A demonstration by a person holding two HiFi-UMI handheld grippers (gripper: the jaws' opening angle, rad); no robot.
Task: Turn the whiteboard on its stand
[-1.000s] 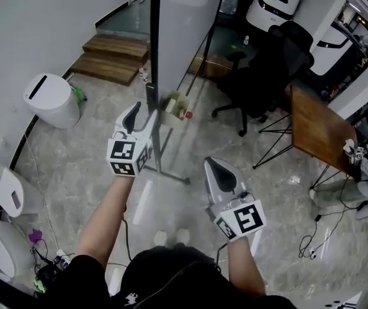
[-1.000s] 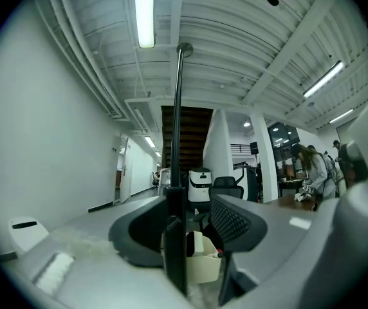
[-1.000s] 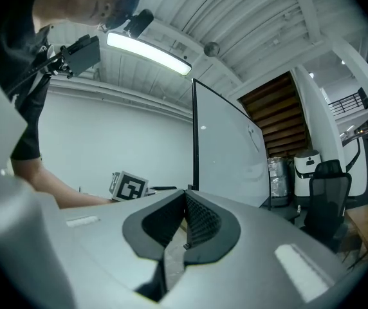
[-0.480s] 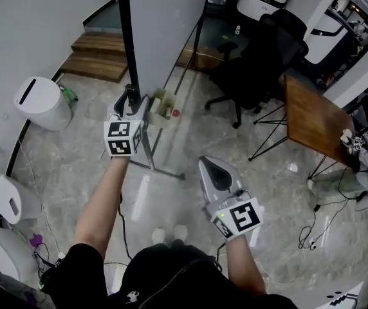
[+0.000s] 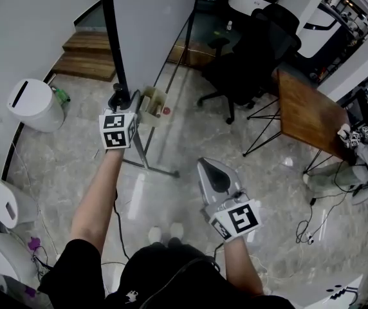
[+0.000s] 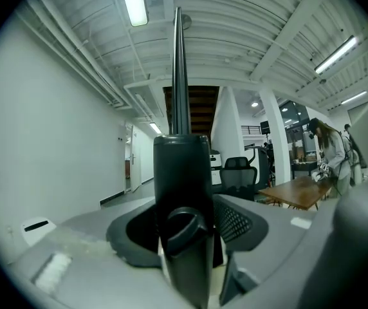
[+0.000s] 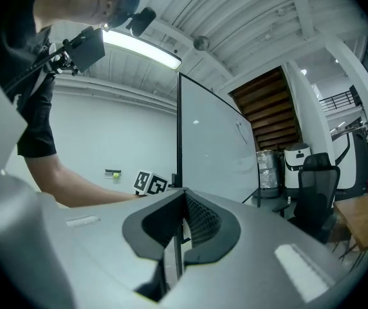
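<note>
Left gripper [image 5: 125, 100] is on the black post [image 6: 183, 172] at the near edge of the whiteboard [image 5: 152, 24]. The jaws stand wide and have just been closing; the post fills the space between them and the pads sit against both its sides with no gap I can see. A round knob [image 6: 183, 227] on the post faces me. The whiteboard stands upright on its stand [image 5: 148, 165], showing me its edge more than its face (a thin black line from the left gripper view).

Right gripper [image 5: 208, 167] hangs back from the whiteboard, nearer my body, with its tips together and nothing in them.

Just beside the whiteboard's post there's a small tray [image 5: 153, 103]. Past the whiteboard stands an office chair [image 5: 248, 63], with a wooden table [image 5: 306, 114] further off.
</note>
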